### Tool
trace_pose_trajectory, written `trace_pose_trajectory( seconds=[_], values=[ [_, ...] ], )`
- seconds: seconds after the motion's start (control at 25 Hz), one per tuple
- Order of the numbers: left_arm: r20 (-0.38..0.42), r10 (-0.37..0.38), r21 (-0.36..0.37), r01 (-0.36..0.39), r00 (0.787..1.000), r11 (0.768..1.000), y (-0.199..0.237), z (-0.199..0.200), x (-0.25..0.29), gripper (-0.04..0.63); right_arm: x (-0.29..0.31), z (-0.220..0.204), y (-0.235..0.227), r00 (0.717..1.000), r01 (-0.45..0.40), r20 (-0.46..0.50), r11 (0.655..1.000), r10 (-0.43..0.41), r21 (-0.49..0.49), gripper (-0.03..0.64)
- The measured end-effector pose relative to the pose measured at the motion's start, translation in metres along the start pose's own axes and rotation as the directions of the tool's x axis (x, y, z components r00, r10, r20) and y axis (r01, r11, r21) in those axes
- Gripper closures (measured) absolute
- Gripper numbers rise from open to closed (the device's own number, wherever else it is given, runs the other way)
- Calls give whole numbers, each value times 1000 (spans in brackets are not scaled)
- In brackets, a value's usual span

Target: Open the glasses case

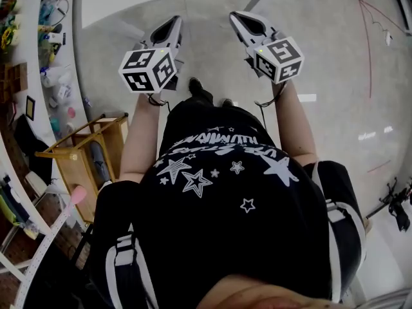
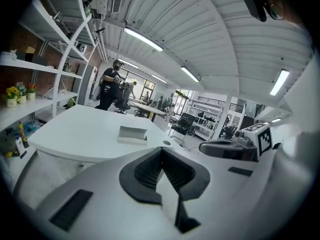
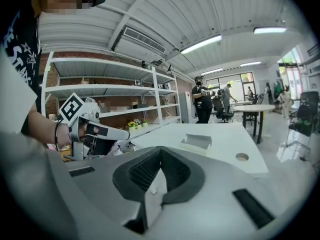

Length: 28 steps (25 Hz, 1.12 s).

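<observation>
The glasses case (image 2: 132,134) is a pale grey box lying alone on the white table (image 2: 70,134); it also shows in the right gripper view (image 3: 196,141), lying ahead of the jaws. Both grippers are held in the air in front of the person, short of the table's edge and well apart from the case. My left gripper (image 2: 161,151) has its ribbed pads meeting, with nothing between them. My right gripper (image 3: 161,151) is shut the same way and empty. In the head view the left gripper (image 1: 171,26) and the right gripper (image 1: 243,20) point side by side toward the table.
White shelves (image 1: 45,44) with small items run along the left, with a wooden stand (image 1: 84,153) on the floor beside them. A round hole (image 3: 242,157) sits in the tabletop right of the case. People (image 2: 107,89) stand at tables far behind.
</observation>
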<state>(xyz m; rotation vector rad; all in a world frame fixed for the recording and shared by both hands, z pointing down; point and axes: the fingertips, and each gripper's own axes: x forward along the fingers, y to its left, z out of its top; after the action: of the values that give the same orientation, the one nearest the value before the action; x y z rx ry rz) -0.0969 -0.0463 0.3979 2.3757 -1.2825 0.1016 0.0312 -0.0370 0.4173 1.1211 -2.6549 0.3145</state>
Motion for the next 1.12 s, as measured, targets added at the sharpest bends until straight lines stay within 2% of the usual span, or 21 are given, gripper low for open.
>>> trace_pose_trajectory(
  seconds=[0.44, 0.72, 1.12],
  values=[
    [51, 10, 16, -11, 999, 1000, -84, -19, -36, 584, -84, -6, 16, 999, -14, 35, 998, 16, -54, 609],
    [93, 26, 27, -28, 995, 999, -119, -24, -59, 584, -118, -7, 32, 998, -37, 50, 994, 42, -108, 609],
    [136, 45, 40, -50, 990, 998, -158, -26, -84, 584, -154, -14, 41, 995, -62, 68, 990, 71, -130, 609]
  ],
)
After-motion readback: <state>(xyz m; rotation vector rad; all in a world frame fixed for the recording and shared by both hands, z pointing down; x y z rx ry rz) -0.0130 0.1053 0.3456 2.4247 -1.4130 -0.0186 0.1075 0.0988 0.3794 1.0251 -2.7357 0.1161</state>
